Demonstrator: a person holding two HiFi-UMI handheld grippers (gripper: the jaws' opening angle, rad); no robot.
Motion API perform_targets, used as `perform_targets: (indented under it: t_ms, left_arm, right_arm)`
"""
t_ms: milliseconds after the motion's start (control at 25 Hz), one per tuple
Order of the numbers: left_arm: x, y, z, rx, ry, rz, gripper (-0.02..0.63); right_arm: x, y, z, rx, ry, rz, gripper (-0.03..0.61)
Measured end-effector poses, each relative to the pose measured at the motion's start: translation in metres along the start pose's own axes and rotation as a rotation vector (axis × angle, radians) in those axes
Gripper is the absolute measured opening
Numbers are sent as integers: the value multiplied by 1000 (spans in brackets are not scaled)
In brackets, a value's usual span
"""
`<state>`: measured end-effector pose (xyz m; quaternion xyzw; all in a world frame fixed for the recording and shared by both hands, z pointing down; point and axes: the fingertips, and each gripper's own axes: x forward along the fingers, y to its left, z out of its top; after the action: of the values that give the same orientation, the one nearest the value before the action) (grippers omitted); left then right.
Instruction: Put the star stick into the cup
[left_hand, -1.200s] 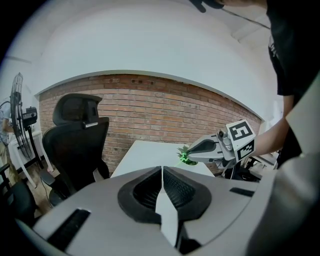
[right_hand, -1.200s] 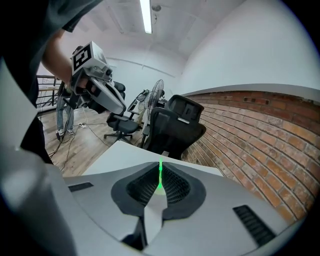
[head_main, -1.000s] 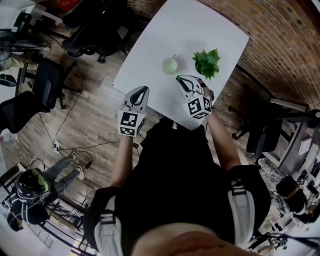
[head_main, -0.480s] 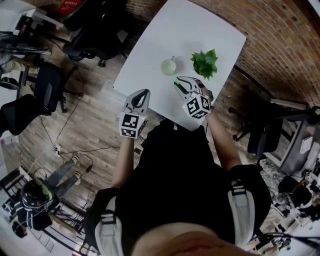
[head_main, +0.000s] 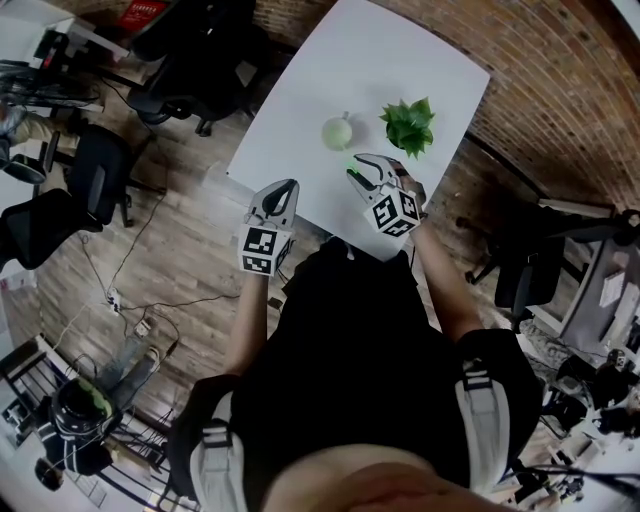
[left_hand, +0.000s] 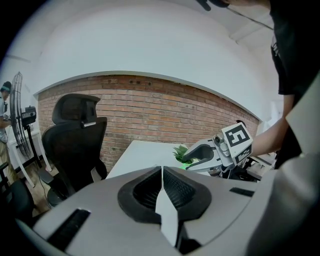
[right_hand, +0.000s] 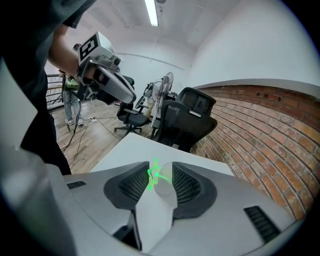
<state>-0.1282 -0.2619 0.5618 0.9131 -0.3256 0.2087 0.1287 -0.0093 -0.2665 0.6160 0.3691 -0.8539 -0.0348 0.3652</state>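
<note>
Green star stick (right_hand: 154, 178) stands between the jaws of the right gripper (right_hand: 161, 170) as they open. It lies close against the left-hand pad, with a clear gap to the other. A pale green round cup (head_main: 337, 132) sits just ahead of that gripper's tips on the white table (head_main: 385, 55), the stick not yet in it. A leafy green potted plant (head_main: 410, 124) stands beyond the gripper, to the right of the cup. The left gripper (head_main: 284, 186) hangs well to the left of the right one, at the table's near edge, jaws pressed together on nothing. A black office chair (right_hand: 192, 117) and a red brick wall (right_hand: 272, 131) lie past the table.
</note>
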Motion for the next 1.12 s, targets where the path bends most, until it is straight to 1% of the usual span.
perform_targets:
  t_ms: [280,520,840,920,1080,1120]
  left_arm:
    - [-5,-4,-8,3,8,-3,28]
    - [-8,-9,-11,13,2,-10,28]
    - [-11,-22,-9,39,-18,-25,28]
    - [-10,-27,-8,47,-22,-31,28]
    - [-10,-36,-5,66,-29,-47,28]
    - [-10,-38,-5,71,-29,-51,28]
  right_arm:
    - [-5,9,-4,-13,18,-6,160]
    - [-18,13,-10,7,23,-17,173]
    - [-43,17,-25,38,36,-80,170]
    - [-48,18,-28,50,32,-90,157]
    - [-60,21,-29,73,10,-113,68]
    - [-63,21,-28,84,-2,-119,56]
